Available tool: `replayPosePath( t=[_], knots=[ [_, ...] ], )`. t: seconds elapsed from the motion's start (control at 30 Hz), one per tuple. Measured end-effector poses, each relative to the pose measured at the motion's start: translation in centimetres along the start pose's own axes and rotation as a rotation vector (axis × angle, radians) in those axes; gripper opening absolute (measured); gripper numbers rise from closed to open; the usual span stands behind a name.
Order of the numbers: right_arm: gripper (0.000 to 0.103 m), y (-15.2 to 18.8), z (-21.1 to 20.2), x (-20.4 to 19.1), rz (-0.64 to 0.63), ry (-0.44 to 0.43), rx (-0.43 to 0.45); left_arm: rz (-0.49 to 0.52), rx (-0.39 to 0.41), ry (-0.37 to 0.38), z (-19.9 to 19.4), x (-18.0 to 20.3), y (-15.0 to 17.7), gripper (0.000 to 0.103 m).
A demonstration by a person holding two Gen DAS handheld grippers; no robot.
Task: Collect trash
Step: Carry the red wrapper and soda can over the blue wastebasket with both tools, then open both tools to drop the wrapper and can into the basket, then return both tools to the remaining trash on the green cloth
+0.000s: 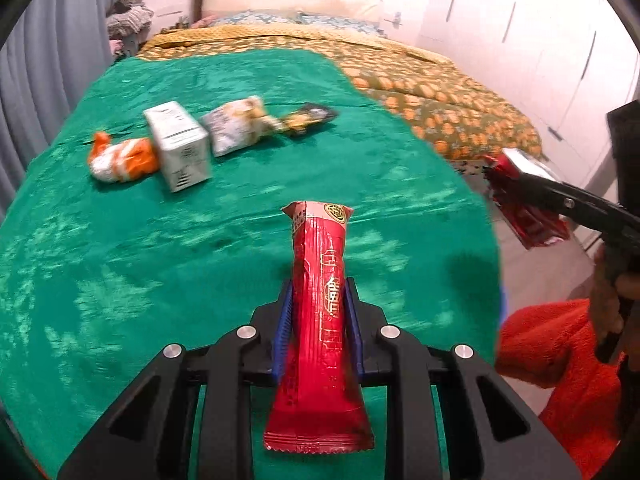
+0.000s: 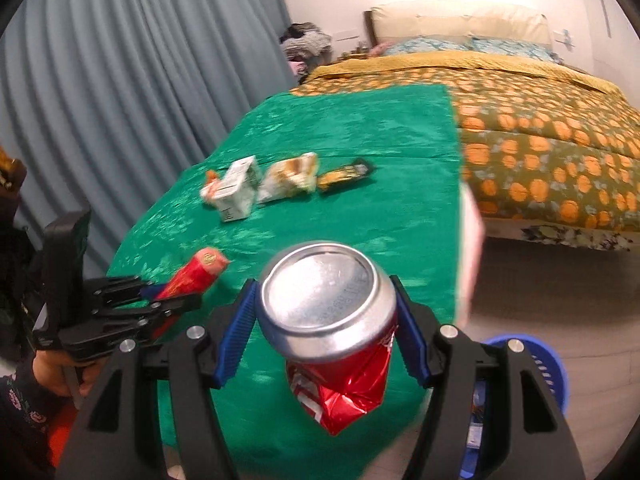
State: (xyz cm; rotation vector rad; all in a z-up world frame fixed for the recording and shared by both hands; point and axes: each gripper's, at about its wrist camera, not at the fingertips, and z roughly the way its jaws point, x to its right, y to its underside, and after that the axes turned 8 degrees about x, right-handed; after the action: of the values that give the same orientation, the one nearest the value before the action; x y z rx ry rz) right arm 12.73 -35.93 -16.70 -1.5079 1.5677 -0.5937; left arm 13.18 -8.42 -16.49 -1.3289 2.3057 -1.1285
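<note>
Green cloth (image 1: 200, 248) covered the worktop, which stood beside a bed with an orange-patterned quilt (image 1: 440, 92) and grey curtains (image 2: 120, 80) behind. Both tongs were loaded and held above the cloth. The left tongs (image 1: 319, 320) were clenched on a red snack wrapper (image 1: 320, 300), gripped across its middle with its sealed ends projecting forward and back; the same wrapper appeared at the left of the right wrist view (image 2: 192, 278). The wrapper was judged light, soft and slippery film, liable to slide or crumple, so a mid-length pinch across the flat body suited it. The right tongs (image 2: 326, 320) were grasping a crushed red can (image 2: 340, 384), its silver end (image 2: 324, 292) facing the camera and the blue pads bearing on its sides. The can was judged light and thin-walled, already dented, with creased metal that could yield further under pressure; a hold across the intact rim region was the firmer choice. Remaining trash lay well apart at the far side of the cloth: an orange-and-white wrapper (image 1: 120, 160), a small white carton (image 1: 180, 146), a pale crumpled packet (image 1: 238, 124) and a dark wrapper (image 1: 310, 118). A blue basket (image 2: 536, 364) stood on the floor just beside the worktop, probably the receptacle.
</note>
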Motion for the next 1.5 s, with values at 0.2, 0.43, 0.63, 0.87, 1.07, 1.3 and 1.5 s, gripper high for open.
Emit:
replayPosePath(
  t=[0.2, 0.43, 0.63, 0.87, 1.07, 1.3, 1.5],
  knots=[
    [0.063, -0.4, -2.6, 6.2, -0.007, 0.166, -0.027, 0.029, -0.003, 0.119, 1.2, 6.2, -2.0, 0.023],
    [0.063, 4.2, -3.4, 15.7, 0.184, 0.306, -0.054, 0.079, -0.049, 0.228, 5.2, 15.3, -3.8, 0.023],
    [0.063, 5.5, -3.8, 20.3, 0.313, 0.342, -0.071, 0.079, -0.148, 0.277, 11.0, 21.6, -3.5, 0.024],
    [0.063, 6.2, -4.5, 22.1, 0.378, 0.349, -0.069, 0.138, -0.217, 0.273, 16.6, 25.6, -1.9, 0.024],
    [0.063, 6.5, -4.1, 23.3, 0.419, 0.357, -0.073, 0.135, -0.250, 0.268, 19.7, 26.7, -0.9, 0.024],
    [0.087, 6.1, -4.3, 24.6, 0.480, 0.354, -0.024, 0.120, -0.283, 0.235, 22.7, 26.6, 0.0, 0.060],
    [0.087, 5.2, -5.8, 24.6, 0.472, 0.391, 0.031, 0.098, -0.226, 0.248, 20.1, 26.1, -0.9, 0.072]
  ],
)
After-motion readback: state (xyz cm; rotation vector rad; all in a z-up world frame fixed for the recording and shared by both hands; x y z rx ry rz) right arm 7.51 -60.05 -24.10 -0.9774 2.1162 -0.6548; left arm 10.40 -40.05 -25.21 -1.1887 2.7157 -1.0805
